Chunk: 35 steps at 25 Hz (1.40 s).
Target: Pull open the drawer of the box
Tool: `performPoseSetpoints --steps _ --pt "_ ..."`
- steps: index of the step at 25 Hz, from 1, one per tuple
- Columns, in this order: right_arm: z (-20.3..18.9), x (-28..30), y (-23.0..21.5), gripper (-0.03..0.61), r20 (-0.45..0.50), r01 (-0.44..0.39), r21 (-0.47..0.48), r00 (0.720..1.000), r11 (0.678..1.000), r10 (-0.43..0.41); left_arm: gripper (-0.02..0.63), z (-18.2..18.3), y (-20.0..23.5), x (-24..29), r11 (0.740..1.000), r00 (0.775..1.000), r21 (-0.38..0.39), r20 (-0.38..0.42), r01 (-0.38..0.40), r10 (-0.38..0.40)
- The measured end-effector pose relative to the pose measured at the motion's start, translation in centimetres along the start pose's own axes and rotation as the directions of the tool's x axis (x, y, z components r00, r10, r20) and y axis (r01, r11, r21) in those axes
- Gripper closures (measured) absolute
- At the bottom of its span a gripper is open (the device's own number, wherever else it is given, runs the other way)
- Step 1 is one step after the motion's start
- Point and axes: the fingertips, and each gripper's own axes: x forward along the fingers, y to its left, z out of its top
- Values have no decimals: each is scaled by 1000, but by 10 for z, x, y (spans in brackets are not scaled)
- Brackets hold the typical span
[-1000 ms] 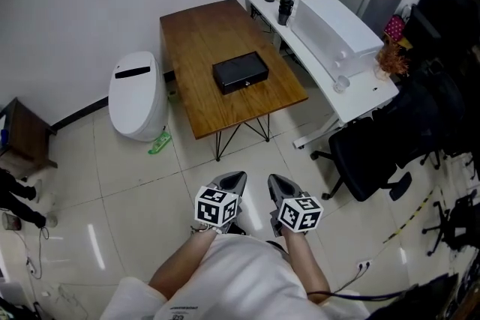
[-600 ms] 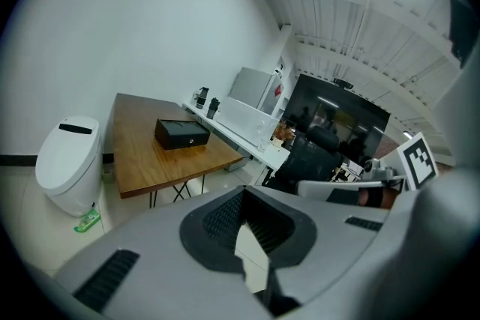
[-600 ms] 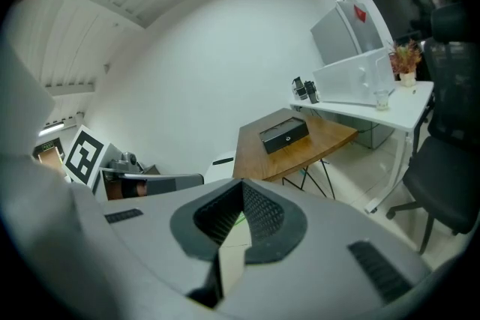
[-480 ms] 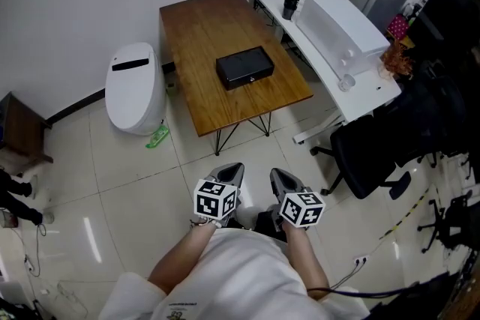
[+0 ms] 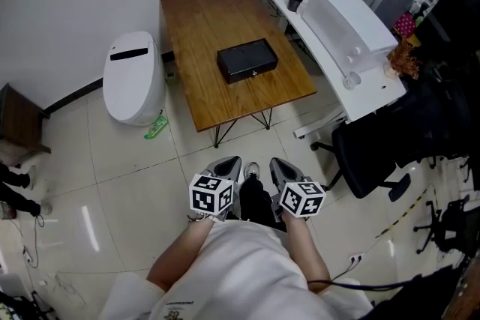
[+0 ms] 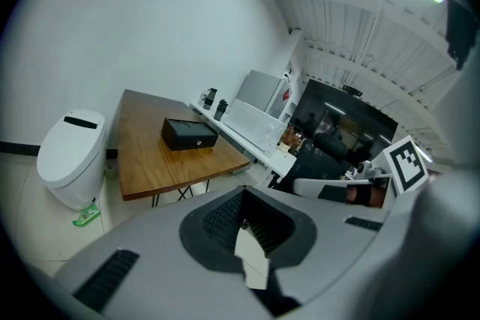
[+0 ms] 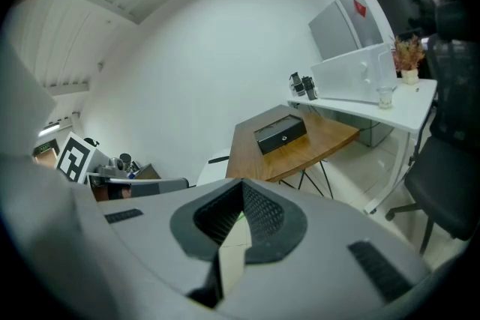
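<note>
A small white-walled room with a pale tiled floor (image 5: 127, 191) lies under us, and a wooden table (image 5: 202, 19) stands at twelve o'clock, well apart from where we stand. The black box (image 5: 247, 60) sits on it, a little toward the five o'clock corner, its drawer shut as far as we can judge. A small pale fitting shows on the face turned to us, too small to tell what it is. A white rounded bin (image 5: 133, 86) stands at ten o'clock of us and a white desk (image 5: 360, 86) runs along at two o'clock.

We hold the left gripper (image 5: 229, 162) and the right gripper (image 5: 279, 164) low and close to our body, side by side, both pointing at twelve o'clock. Each one's own view shows its jaws drawn together with nothing between them.

We judge the task not yet begun: this is the approach. The next move calls for walking up to the table, parting the jaws of one gripper, and lining it up with the drawer's front
</note>
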Motion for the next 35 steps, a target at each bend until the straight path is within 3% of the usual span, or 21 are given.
performPoseSetpoints --steps 18,25,35 --pt "83 124 -57 591 -34 -57 5 998 998 57 614 87 54 83 994 994 -14 9 -107 108" --pt "113 166 -83 591 -73 -83 -92 994 992 77 614 118 69 120 988 988 -22 10 -155 155" --pt "116 225 -116 591 -169 -144 -98 978 985 126 614 142 82 166 977 977 -27 -4 -211 211"
